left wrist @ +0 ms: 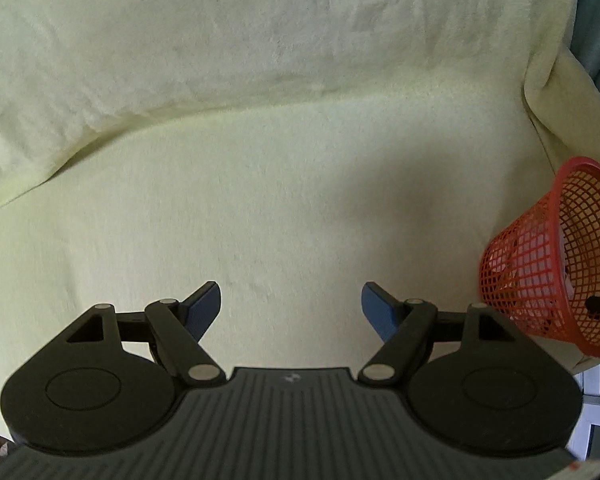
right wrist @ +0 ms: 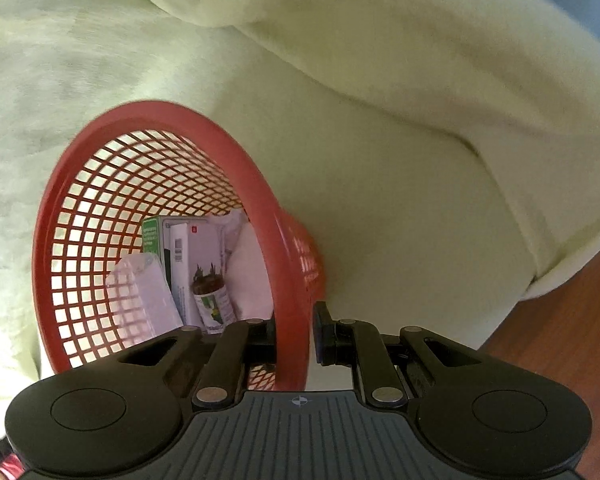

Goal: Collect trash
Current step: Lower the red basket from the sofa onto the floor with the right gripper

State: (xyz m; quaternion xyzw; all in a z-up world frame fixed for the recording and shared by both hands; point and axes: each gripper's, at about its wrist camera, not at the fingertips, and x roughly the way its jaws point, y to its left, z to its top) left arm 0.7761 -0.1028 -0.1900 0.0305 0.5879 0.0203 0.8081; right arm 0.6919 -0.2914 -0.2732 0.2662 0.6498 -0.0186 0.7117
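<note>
I keep my right gripper (right wrist: 296, 330) fingers clamped on the red basket (right wrist: 172, 216) rim, level so its boxes, probably trash, stay in; beside the basket, my left gripper (left wrist: 292, 308) gapes empty.

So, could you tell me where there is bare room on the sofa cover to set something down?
The flat stretch of pale green cover ahead of the open left gripper is bare, from the backrest fold across to the red basket. It is crowded only at the basket, held at its rim by the right gripper, with boxes and a small bottle inside.
</note>
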